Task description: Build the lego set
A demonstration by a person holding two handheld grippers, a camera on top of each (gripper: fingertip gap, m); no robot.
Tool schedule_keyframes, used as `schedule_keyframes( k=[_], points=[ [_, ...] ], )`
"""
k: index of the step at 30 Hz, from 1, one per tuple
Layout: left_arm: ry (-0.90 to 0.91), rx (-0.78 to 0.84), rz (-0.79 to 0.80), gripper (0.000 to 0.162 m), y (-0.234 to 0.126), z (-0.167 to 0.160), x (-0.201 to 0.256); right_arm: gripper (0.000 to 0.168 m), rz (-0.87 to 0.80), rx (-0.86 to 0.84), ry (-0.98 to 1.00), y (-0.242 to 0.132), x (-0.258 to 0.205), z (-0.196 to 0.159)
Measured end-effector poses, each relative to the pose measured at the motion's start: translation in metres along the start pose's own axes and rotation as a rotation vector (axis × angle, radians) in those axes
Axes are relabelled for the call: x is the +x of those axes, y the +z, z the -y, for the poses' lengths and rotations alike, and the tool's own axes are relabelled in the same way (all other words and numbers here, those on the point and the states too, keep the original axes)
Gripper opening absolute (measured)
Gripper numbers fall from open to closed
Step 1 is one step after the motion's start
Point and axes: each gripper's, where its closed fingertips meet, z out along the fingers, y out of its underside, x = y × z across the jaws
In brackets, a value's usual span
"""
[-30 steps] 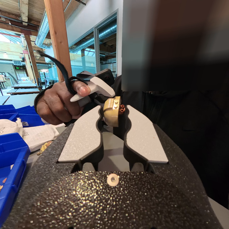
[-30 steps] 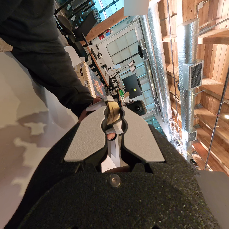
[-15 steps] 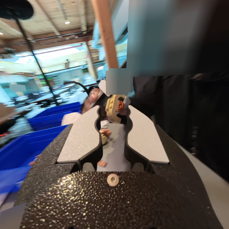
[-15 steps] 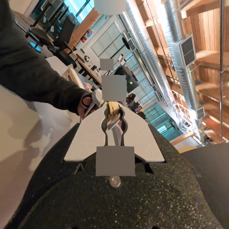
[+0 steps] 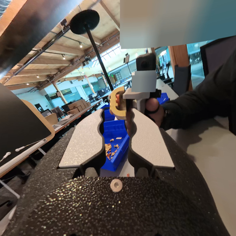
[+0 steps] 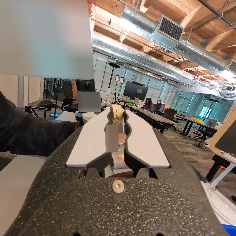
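Right gripper (image 6: 116,116): clenched on the tan lego assembly (image 6: 116,114), pinched at the very fingertips. Left wrist view shows the same piece (image 5: 116,103) edge-on, a rounded tan shell with an orange brick (image 5: 117,99) seated in its open face, and the right gripper (image 5: 127,100) coming in from the right of the frame, held by a hand (image 5: 153,112).

Left gripper (image 5: 117,114): fingers parted wider than the piece, which sits just past and above its tips. Whether they touch it I can't tell; reads as released, not carrying load.

Assembly is up in the air between the two tools, well above the table (image 5: 210,159). Probably lifted and turned so the open face is visible for checking or regrasping.

Below, seen through the left finger gap: blue bin (image 5: 114,129) with loose tan and orange parts (image 5: 110,149), likely the next pick source.
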Motion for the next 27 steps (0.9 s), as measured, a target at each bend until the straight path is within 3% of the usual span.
schedule_keyframes(
  k=[15, 27],
  points=[
    [-0.041, 0.06, 0.045, 0.034, 0.009, 0.002, 0.004, 0.017, 0.007, 0.117, 0.131, -0.002, -0.004, 0.002],
    [-0.062, 0.096, 0.044, 0.025, 0.01, 0.002, 0.009, 0.017, 0.014, 0.138, 0.105, -0.002, -0.008, 0.002]
  ],
)
